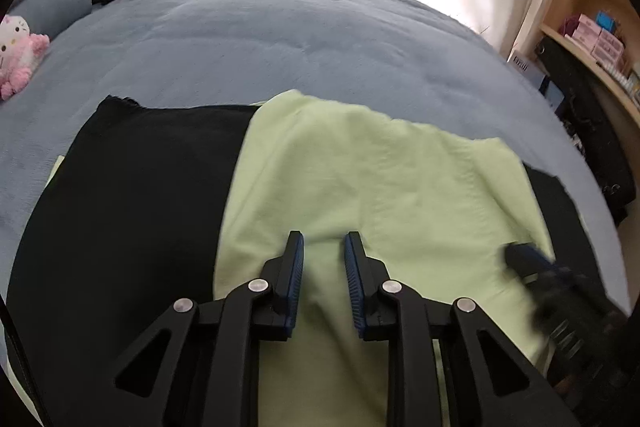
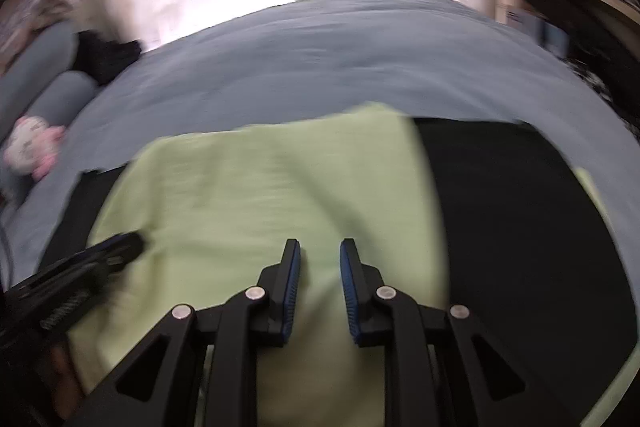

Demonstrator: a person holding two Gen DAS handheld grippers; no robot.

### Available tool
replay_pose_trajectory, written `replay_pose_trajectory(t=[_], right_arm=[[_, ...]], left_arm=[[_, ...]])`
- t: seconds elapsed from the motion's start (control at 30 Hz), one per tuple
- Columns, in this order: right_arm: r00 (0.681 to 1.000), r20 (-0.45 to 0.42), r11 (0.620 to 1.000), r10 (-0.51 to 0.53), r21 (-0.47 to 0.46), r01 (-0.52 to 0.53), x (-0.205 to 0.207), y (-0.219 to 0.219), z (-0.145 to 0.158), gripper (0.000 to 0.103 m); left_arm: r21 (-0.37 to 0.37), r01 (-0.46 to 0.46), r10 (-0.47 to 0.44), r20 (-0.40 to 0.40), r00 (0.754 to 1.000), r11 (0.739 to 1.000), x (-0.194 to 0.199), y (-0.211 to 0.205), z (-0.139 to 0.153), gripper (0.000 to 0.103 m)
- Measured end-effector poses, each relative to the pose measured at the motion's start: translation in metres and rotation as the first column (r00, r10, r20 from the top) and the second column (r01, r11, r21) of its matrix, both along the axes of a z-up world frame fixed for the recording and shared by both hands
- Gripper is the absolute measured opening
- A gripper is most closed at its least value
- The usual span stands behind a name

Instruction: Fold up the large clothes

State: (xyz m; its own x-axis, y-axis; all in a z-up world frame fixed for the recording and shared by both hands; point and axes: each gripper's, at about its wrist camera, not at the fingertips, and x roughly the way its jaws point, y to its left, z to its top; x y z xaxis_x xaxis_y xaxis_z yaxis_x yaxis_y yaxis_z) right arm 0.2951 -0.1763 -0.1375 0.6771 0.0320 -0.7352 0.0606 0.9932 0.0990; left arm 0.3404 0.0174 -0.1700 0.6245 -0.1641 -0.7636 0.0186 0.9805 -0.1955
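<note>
Blue-grey bed (image 1: 280, 39) filling most of the frame. Black garment (image 1: 132, 195) spread across its lower half, light green cloth (image 1: 360, 179) lying over the middle. Left claw (image 1: 324, 247) and right claw (image 2: 320, 251) both open above the green cloth, gripping nothing. Pink plush toy (image 1: 18, 55) at upper left.

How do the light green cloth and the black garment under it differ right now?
The light green cloth lies on top, rumpled with soft folds; the black garment lies beneath it, spread flat. The green cloth covers the middle, while the black garment shows out past it on both sides. Both open grippers, left gripper and right gripper, hover over the green cloth, not the black. Both pieces rest on the blue-grey bed.
</note>
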Motion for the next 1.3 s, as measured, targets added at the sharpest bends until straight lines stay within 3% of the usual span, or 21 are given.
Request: replay_pose_trajectory(t=[0.07, 0.2, 0.37, 0.7, 1.03, 1.13, 1.23, 1.3], right_arm=[[0.999, 0.002, 0.998, -0.035, 0.059, 0.035, -0.006, -0.021, -0.002, 0.005], [0.997, 0.004, 0.995, -0.072, 0.070, 0.071, -0.012, -0.031, -0.003, 0.005], [0.998, 0.004, 0.998, -0.068, 0.014, 0.068, -0.011, -0.021, -0.003, 0.005], [0.998, 0.015, 0.997, -0.065, 0.041, 0.064, -0.011, -0.027, -0.008, 0.006], [0.998, -0.004, 0.998, -0.061, 0.016, 0.061, -0.010, -0.023, -0.007, 0.009], [0.995, -0.031, 0.995, -0.091, 0.043, 0.093, -0.012, -0.024, -0.004, 0.009], [0.991, -0.051, 0.988, -0.124, 0.091, 0.128, -0.020, -0.026, -0.004, 0.009], [0.989, -0.062, 0.985, -0.133, 0.098, 0.139, -0.027, -0.024, -0.002, 0.009]], left_arm=[[0.025, -0.012, 0.011, 0.017, 1.000, 1.000, -0.004, 0.001, 0.000, 0.019], [0.029, -0.033, 0.032, 0.030, 0.999, 0.999, -0.011, 0.005, 0.000, 0.016], [-0.007, -0.054, 0.055, 0.037, 0.998, 0.999, -0.012, 0.011, -0.001, 0.014], [-0.014, -0.052, 0.052, 0.039, 0.998, 0.999, -0.013, 0.013, -0.004, 0.014], [-0.039, -0.051, 0.051, -0.004, 0.999, 0.998, -0.020, 0.018, 0.006, 0.014], [-0.032, -0.056, 0.056, -0.016, 0.998, 0.998, -0.029, 0.019, 0.014, 0.020], [-0.025, -0.067, 0.067, -0.008, 0.998, 0.997, -0.041, 0.022, 0.024, 0.033], [-0.006, -0.086, 0.086, 0.002, 0.996, 0.996, -0.053, 0.025, 0.033, 0.049]])
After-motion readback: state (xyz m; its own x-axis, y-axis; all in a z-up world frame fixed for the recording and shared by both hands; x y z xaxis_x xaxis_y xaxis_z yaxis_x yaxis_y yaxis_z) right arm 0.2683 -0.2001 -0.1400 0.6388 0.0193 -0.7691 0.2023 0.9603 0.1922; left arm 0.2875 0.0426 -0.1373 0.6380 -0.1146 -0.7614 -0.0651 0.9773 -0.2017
